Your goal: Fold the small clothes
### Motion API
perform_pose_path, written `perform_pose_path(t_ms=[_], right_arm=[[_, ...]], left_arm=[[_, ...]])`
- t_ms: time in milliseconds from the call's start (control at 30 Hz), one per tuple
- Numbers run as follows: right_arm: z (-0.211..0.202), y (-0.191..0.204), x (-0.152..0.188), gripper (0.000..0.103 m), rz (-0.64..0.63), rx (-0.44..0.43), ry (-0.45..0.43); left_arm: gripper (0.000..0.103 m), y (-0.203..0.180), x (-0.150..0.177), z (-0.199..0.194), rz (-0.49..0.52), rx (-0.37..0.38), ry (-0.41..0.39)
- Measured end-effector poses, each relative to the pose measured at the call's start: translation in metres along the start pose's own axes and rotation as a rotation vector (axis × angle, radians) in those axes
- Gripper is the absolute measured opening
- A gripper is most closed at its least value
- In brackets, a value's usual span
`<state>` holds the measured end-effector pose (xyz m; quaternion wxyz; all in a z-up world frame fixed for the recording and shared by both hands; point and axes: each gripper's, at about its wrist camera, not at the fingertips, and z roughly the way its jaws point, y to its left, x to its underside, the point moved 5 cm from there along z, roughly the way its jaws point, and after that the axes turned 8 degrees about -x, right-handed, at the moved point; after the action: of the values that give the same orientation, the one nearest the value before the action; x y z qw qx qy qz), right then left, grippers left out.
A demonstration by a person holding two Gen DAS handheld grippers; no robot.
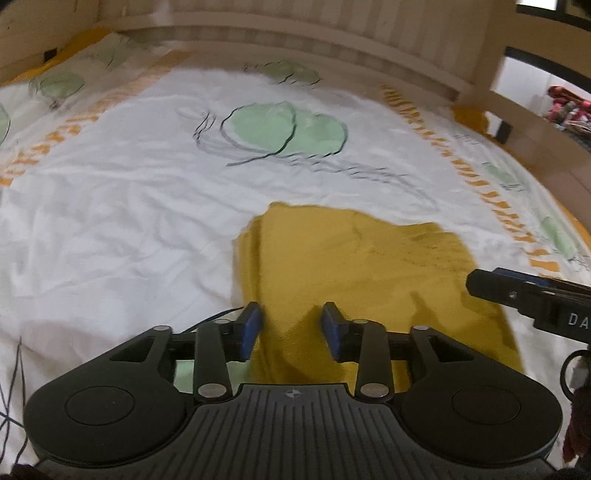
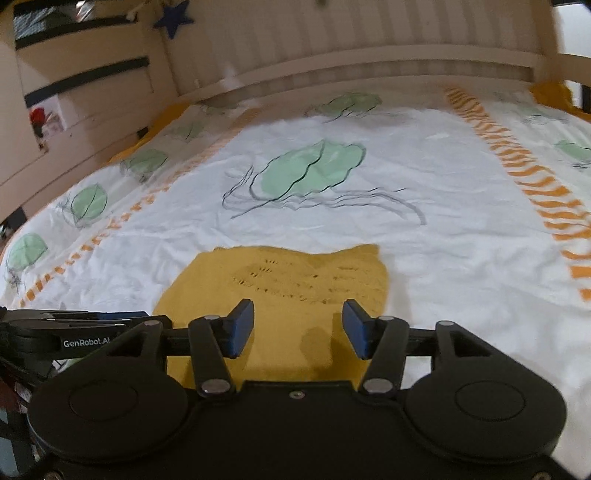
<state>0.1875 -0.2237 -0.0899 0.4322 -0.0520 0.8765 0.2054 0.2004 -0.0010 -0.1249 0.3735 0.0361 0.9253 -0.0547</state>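
A small mustard-yellow knitted garment (image 1: 362, 266) lies folded and flat on the white bedsheet (image 1: 129, 206). My left gripper (image 1: 293, 325) hovers over the garment's near left part, jaws apart, nothing between the blue pads. In the right wrist view the same garment (image 2: 295, 280) shows an openwork knit pattern. My right gripper (image 2: 298, 325) stands open above its near edge, pads clear of the cloth. The right gripper (image 1: 532, 295) enters the left wrist view from the right edge, and the left gripper (image 2: 74, 328) shows at the left edge of the right wrist view.
The sheet carries green leaf prints (image 1: 284, 125) and orange patterned stripes (image 2: 528, 173). A pale wooden slatted bed frame (image 1: 295, 29) rims the far side. A blue star (image 2: 173, 16) hangs on the frame. Colourful items (image 1: 565, 107) lie beyond the bed at right.
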Motion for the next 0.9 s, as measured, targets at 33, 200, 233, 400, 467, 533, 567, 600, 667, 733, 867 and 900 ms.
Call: perform_pose_path(t_ms=[33, 200, 233, 400, 467, 533, 567, 600, 667, 733, 867, 900], right_arm=[[0.007, -0.001, 0.0, 0.06, -0.005, 0.005, 0.017], [0.038, -0.018, 0.008, 0.06, 0.002, 0.046, 0.093], [0.039, -0.018, 0.007, 0.06, -0.001, 0.049, 0.091], [0.034, -0.02, 0.002, 0.061, 0.018, 0.049, 0.081], [0.027, -0.02, -0.001, 0.07, 0.025, 0.061, 0.06], [0.014, -0.02, -0.003, 0.08, 0.04, 0.081, 0.035], [0.005, -0.018, -0.003, 0.081, 0.049, 0.081, 0.015], [0.0, -0.018, -0.005, 0.085, 0.058, 0.082, 0.002], [-0.017, -0.015, -0.002, 0.095, 0.076, 0.103, -0.017], [-0.031, -0.011, 0.002, 0.102, 0.088, 0.109, -0.029], [-0.06, 0.0, 0.013, 0.103, 0.109, 0.139, -0.044], [-0.064, 0.002, 0.014, 0.103, 0.113, 0.146, -0.048]], left_arm=[[0.043, 0.002, 0.001, 0.005, -0.008, -0.001, 0.014], [0.059, 0.007, 0.005, 0.016, -0.016, 0.002, 0.037], [0.059, 0.007, 0.005, 0.016, -0.015, 0.001, 0.038], [0.064, 0.009, 0.003, 0.014, -0.01, 0.0, 0.047], [0.064, 0.006, -0.001, 0.01, 0.004, -0.013, 0.045], [0.064, 0.004, -0.001, 0.002, 0.026, -0.033, 0.036], [0.064, 0.002, -0.002, -0.003, 0.039, -0.043, 0.031], [0.064, 0.0, -0.001, -0.01, 0.055, -0.052, 0.023], [0.064, -0.004, -0.001, -0.021, 0.08, -0.062, 0.011], [0.064, -0.008, 0.002, -0.033, 0.104, -0.079, 0.006], [0.064, -0.017, 0.011, -0.059, 0.13, -0.093, -0.011], [0.064, -0.019, 0.015, -0.067, 0.135, -0.099, -0.011]])
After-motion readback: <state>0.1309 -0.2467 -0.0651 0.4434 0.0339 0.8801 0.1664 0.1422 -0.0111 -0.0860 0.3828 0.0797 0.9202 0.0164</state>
